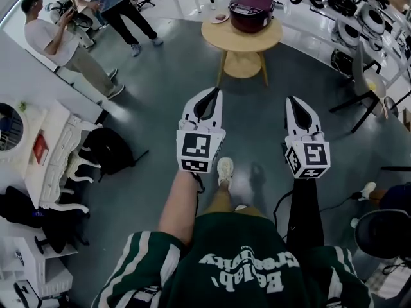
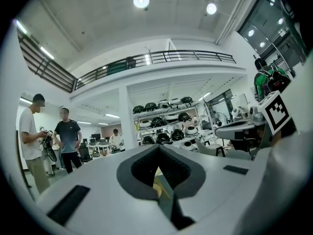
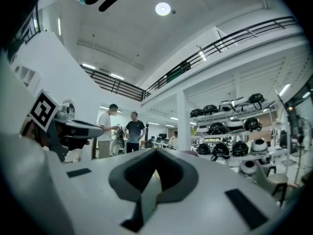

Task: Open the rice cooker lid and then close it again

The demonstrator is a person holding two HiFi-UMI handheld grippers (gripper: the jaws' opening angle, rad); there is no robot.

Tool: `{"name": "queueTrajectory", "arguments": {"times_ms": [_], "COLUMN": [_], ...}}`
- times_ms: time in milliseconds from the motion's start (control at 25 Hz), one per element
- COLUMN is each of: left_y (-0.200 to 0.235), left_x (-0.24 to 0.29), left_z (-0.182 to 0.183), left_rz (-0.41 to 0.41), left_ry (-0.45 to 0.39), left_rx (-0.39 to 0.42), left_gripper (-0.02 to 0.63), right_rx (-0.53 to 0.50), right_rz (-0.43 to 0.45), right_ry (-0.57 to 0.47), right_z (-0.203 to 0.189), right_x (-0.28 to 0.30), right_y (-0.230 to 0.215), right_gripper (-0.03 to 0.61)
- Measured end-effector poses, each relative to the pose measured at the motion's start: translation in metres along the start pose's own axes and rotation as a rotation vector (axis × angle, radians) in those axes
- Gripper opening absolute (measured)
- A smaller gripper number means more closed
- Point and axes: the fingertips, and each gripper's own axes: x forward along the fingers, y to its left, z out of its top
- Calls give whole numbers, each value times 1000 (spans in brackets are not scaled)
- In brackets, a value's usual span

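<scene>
Maroon rice cooker [image 1: 252,9], lid down, stands on a round wooden table [image 1: 218,38] at the top of the head view. A small dish [image 1: 219,18] lies just beside it on the tabletop. Both grippers are held over the grey floor [image 1: 160,76], well apart from the table and pointing towards it.

The left gripper [image 1: 211,94] has its jaws together. In the left gripper view [image 2: 158,149] the tips touch and the hollow between the dark pads holds nothing. The right gripper [image 1: 292,101] is likewise closed and empty, and in the right gripper view [image 3: 156,152] its tips meet in a single point. The two grippers run side by side, each with its marker cube towards the wearer.

At the far left, two people [image 1: 54,40] stand together, well apart from the table. A black backpack [image 1: 106,149] lies on the floor beside white furniture [image 1: 61,140]. A chair [image 1: 366,76] stands to the right of the table. Shelves [image 2: 164,124] carry rows of black and white domed items, whose kind cannot be made out.
</scene>
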Motion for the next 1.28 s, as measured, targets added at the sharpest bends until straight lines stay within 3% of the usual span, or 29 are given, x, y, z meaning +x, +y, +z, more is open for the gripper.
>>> {"name": "queueTrajectory", "arguments": {"times_ms": [280,800,1280], "left_y": [54,168,214], "left_x": [77,244,348], "left_z": [-15,-23,-39], "left_rz": [-14,-101,-161], "left_ry": [-6,-30,-11], "left_rx": [-1,0,-25], "left_gripper": [0,-1,0], "right_rx": [3,11,11], "right_rz": [3,-91,-129], "right_ry": [-6,-3,17], "right_z": [-8,-8,-17], "right_x": [91,276,374], "right_y": [-14,-57,-91], "right_gripper": [5,5,5]}}
